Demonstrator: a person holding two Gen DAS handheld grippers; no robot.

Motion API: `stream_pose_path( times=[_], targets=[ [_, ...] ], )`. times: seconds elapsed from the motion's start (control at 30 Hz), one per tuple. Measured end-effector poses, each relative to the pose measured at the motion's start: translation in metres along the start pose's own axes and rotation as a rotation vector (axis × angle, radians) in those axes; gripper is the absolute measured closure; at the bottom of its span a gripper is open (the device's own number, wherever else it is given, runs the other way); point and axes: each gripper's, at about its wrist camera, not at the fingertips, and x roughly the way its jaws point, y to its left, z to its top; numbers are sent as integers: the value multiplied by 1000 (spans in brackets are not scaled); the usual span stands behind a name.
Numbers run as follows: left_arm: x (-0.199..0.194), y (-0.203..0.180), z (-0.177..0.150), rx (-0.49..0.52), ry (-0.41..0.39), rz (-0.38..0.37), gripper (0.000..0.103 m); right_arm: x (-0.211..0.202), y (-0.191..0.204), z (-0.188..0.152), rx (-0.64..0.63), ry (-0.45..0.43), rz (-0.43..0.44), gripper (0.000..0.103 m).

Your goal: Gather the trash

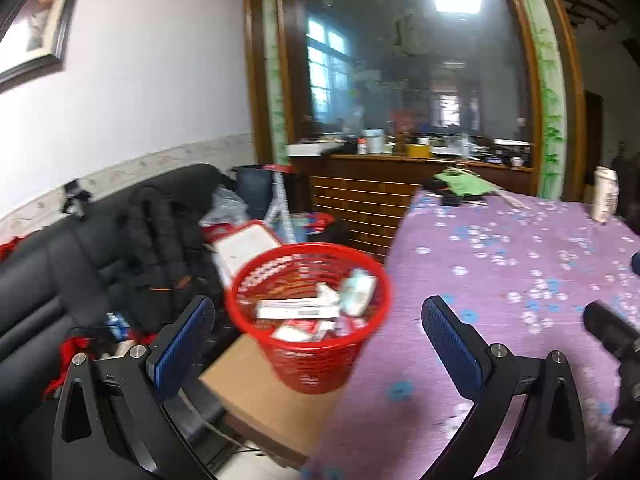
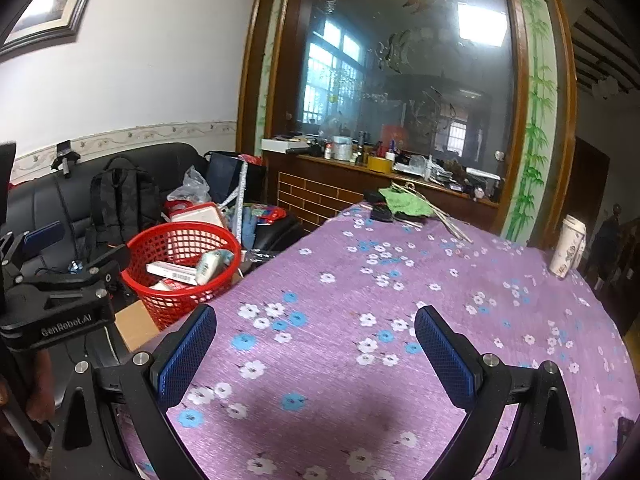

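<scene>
Right gripper (image 2: 316, 344): nearest my lens, jaws spread wide, nothing between the blue pads (image 2: 188, 352), hanging over the cloth (image 2: 400, 300).
Left gripper (image 1: 320, 340): jaws apart too, nothing held; the bin (image 1: 308, 316) sits framed right between them, just ahead.
Bin: one red mesh basket, off the table's left edge, standing on a box (image 1: 256, 392), tilted a touch in the blurred left view.
Trash in bin: several white cartons and wrappers already inside; the long carton (image 1: 296, 312) lies crosswise, left to right. The pile overlaps, so I can't count it exactly.
Trash left on cloth: one pale wrapped roll (image 2: 568, 248) at the far right corner, upright, long axis vertical. That's my pick for the next piece.
Key relation: roll lies ahead and to the right of my right gripper, well apart; the bin lies to its left. Right hand is nearer the roll, left hand nearer the bin.
Far clutter: one green cloth (image 2: 404, 200), some thin sticks and a dark object at the table's back edge; trash or not, I can't tell.
Count: two grippers, one bin, one roll.
</scene>
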Motion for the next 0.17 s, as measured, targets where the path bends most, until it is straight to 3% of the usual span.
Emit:
stream_pose_path(
  times=[0.17],
  targets=[
    [12,-49,16,50,33,-124,0,14,-56,-13,100,80,-111,2]
  ],
)
